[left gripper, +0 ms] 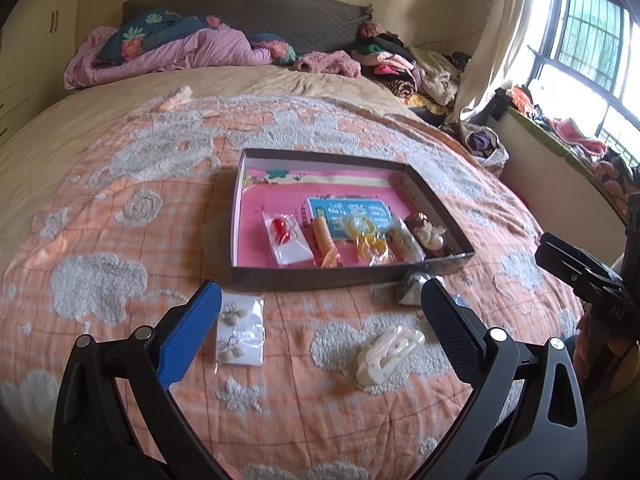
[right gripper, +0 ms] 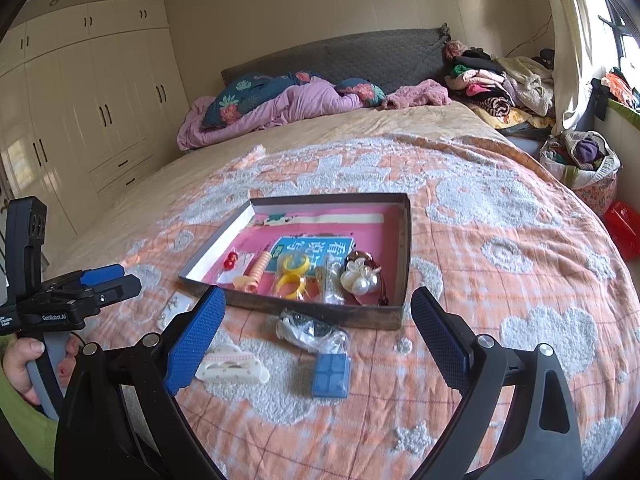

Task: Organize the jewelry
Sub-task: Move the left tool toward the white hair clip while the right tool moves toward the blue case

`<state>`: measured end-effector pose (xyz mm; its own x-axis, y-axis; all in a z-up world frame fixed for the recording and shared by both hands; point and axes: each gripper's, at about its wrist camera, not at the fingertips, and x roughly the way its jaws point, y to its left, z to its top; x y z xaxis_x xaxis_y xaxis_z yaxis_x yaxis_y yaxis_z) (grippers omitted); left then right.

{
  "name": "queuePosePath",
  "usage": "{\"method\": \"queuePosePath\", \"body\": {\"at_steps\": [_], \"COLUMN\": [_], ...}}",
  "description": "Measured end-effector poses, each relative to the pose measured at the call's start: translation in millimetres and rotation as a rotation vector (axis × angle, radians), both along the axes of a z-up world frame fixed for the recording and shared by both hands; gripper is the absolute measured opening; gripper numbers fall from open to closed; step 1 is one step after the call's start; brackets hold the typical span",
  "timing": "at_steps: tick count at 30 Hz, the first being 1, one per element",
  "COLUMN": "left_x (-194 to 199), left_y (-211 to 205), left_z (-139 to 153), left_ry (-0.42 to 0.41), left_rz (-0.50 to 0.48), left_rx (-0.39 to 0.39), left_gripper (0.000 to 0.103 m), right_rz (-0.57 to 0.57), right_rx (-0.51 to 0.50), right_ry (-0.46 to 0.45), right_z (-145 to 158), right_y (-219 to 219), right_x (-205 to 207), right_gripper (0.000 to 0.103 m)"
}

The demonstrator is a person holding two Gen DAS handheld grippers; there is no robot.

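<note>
While both grippers' fingers gape empty, only right view shows blue case (right gripper: 330, 374) beside hair clip (right gripper: 232, 365).

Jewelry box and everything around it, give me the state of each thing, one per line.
Jewelry box: lidless, holding several pieces.
Left gripper: open, empty.
Right gripper: open, empty.
White hair claw: on the blanket, outside the box.
Earring card: on the blanket, bagged.
Blue case: lying flat, closed.

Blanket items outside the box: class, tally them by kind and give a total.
Earring card: 1
Cream hair claw clip: 1
Clear bag with dark contents: 1
Blue square packet: 1
Total: 4
</note>
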<state>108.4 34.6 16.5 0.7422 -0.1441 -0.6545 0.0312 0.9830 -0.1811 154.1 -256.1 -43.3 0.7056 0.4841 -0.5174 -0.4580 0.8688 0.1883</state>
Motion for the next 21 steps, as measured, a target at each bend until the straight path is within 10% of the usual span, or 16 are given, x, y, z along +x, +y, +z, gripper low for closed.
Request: {"method": "queuePosePath", "body": {"at_steps": [21], "left_x": [-4], "left_y": [-12], "left_z": [-42], "left_ry": [0.112], "left_rz": [-0.034], "left_rx": [0.054], "left_gripper": [0.093], "right_rz": [0.011], "right_rx": [-0.09], "right_ry": [0.116], "right_z": [-46], "right_y": [12], "right_x": [-1], "right_gripper": [0.093]}}
